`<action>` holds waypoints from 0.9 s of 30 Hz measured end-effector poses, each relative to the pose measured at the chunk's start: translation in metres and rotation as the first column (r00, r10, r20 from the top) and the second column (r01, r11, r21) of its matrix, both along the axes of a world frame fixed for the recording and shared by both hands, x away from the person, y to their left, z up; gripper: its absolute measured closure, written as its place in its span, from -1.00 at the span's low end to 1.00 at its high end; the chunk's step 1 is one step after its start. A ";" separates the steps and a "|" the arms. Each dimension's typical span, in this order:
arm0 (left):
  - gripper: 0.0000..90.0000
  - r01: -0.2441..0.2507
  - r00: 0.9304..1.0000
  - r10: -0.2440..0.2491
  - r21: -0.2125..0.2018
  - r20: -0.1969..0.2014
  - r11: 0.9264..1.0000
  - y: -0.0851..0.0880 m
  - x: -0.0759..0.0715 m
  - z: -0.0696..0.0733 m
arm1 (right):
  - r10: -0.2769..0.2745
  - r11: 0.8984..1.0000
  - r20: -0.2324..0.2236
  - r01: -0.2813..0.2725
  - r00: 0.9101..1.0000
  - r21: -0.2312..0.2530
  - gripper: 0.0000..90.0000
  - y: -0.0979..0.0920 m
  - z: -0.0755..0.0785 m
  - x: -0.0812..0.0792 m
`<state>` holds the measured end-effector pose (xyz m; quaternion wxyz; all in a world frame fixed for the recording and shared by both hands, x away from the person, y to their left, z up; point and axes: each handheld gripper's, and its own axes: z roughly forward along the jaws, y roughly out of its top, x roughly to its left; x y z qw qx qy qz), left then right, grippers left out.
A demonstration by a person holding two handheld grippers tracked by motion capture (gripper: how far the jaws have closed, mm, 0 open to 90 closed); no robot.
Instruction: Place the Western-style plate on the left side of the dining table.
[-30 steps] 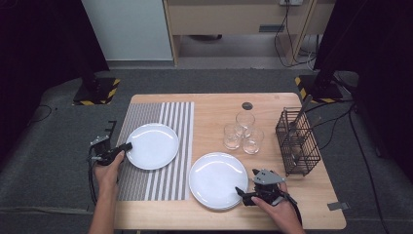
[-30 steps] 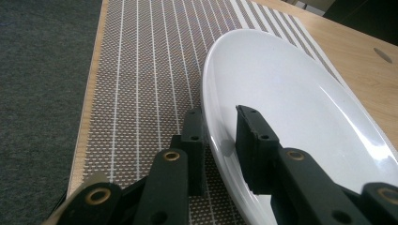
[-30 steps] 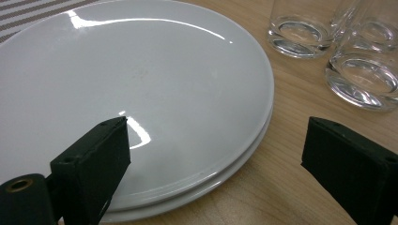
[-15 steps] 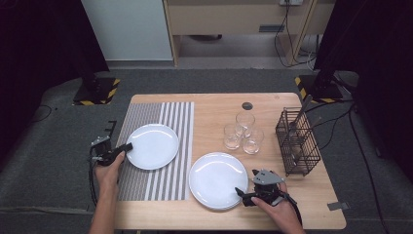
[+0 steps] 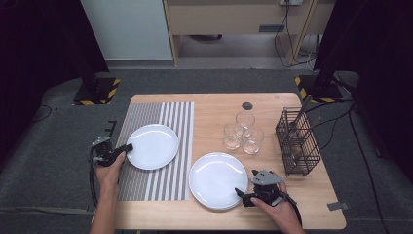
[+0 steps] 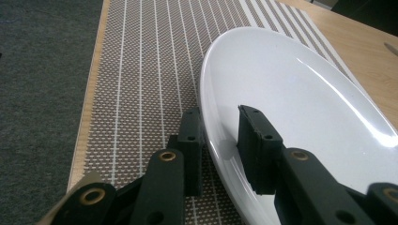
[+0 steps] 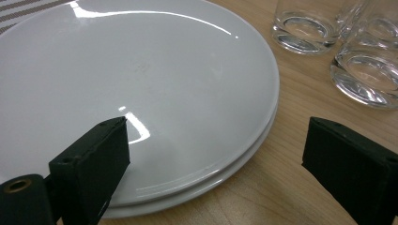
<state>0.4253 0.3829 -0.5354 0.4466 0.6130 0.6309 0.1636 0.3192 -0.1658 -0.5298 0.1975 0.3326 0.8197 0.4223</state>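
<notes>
Left gripper (image 5: 127, 146) sits at the left edge of the white plate (image 5: 152, 146) on the striped placemat (image 5: 146, 185); in the left gripper view its jaws straddle the plate rim (image 6: 220, 154), one jaw outside over the mat, one inside over the plate face, with a small gap on each side, so narrow but not clamped; the plate lies flat on the mat. Right gripper (image 5: 239, 193) is at the lower right edge of the stack of two plates (image 5: 216, 179) on the bare table (image 5: 311, 204); jaws stand wide apart, one over the top plate's face, the other out over the wood, holding nothing. Three glasses (image 5: 242, 132) stand just beyond the stack; wire basket (image 5: 297, 142) stands at the table's right side.
</notes>
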 end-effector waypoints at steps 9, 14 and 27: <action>0.66 -0.002 1.000 0.000 0.148 0.015 0.989 -0.007 -0.001 0.002 | 0.000 1.000 -0.001 0.000 1.000 0.000 -0.83 0.000 0.000 0.000; 0.65 0.000 1.000 -0.002 0.162 0.016 0.987 -0.009 -0.001 0.003 | 0.006 1.000 -0.005 -0.006 1.000 -0.005 -0.83 0.001 0.000 -0.001; 0.58 0.000 1.000 -0.003 0.220 0.016 0.975 -0.015 -0.001 0.003 | 0.004 1.000 -0.004 -0.004 1.000 -0.002 -0.83 0.001 0.000 -0.001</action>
